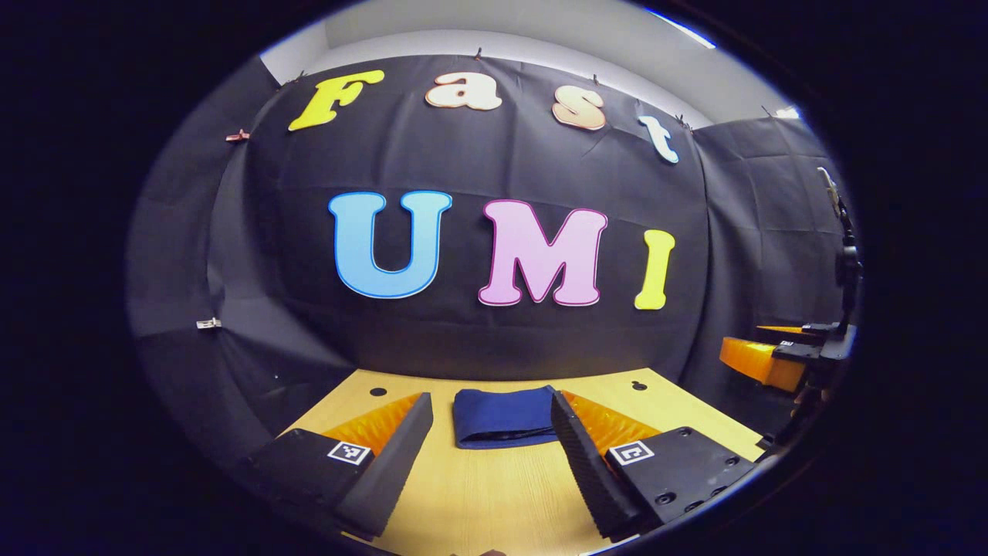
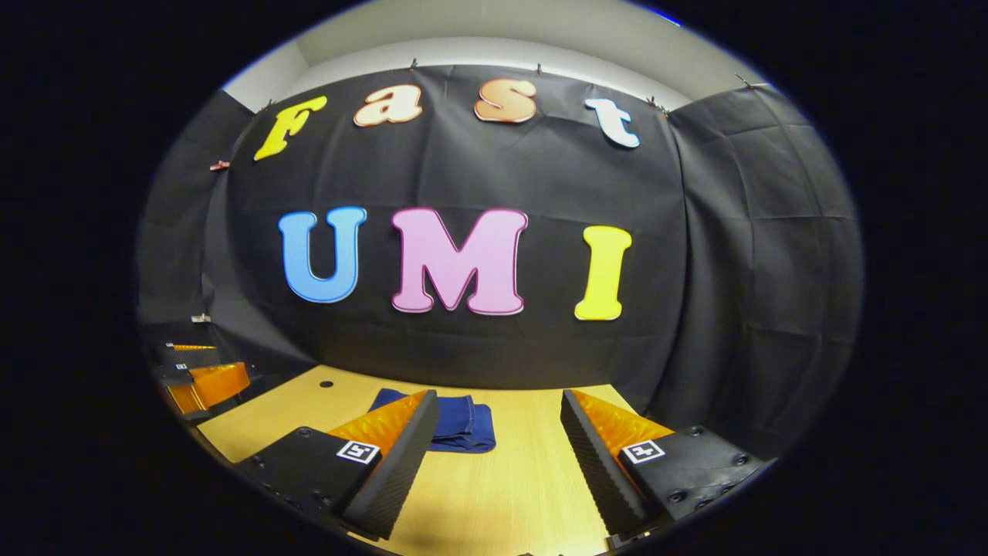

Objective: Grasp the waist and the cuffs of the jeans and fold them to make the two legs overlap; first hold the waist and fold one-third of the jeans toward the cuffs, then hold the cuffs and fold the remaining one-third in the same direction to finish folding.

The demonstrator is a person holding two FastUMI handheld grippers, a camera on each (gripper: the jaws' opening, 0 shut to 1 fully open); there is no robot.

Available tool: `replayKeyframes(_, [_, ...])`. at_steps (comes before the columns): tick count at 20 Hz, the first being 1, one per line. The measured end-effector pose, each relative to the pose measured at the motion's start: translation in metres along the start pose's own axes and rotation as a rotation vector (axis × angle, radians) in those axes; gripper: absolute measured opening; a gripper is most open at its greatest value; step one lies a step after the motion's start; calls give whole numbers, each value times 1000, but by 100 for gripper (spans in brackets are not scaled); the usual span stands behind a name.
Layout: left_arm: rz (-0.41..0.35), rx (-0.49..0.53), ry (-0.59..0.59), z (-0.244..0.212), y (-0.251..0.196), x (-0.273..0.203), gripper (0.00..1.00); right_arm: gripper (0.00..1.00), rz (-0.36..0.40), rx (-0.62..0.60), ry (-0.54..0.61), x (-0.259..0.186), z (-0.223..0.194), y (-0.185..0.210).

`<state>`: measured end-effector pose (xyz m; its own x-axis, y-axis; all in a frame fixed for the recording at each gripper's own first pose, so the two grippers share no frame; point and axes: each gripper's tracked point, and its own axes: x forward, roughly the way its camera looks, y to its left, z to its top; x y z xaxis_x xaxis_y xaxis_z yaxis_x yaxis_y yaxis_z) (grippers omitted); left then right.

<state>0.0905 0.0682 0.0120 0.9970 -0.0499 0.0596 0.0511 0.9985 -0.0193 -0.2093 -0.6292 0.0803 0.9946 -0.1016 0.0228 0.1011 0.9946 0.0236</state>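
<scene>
The dark blue jeans (image 1: 503, 417) lie folded into a compact rectangle near the far edge of the wooden table (image 1: 494, 494). In the left gripper view they sit straight ahead, beyond my open left gripper (image 1: 486, 452), which holds nothing. In the right gripper view the folded jeans (image 2: 461, 423) lie ahead and to the left, partly behind the left finger. My right gripper (image 2: 498, 455) is open and holds nothing. Both grippers hover above the table, short of the jeans.
The right gripper (image 1: 779, 355) appears at the right edge of the left gripper view; the left gripper (image 2: 197, 378) appears at the left edge of the right gripper view. Black cloth walls close the table at the back and sides. Small holes (image 1: 377, 391) mark the tabletop.
</scene>
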Motion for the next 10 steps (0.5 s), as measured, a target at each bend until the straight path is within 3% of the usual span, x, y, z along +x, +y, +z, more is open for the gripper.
replayKeyframes(4, [64, 23, -41, 10, 10, -44, 96, 98, 4, 19, -4, -48, 2, 14])
replayKeyframes(10, [0, 49, -31, -6, -10, -79, 96, 94, 8, -33, -5, -92, -5, 17])
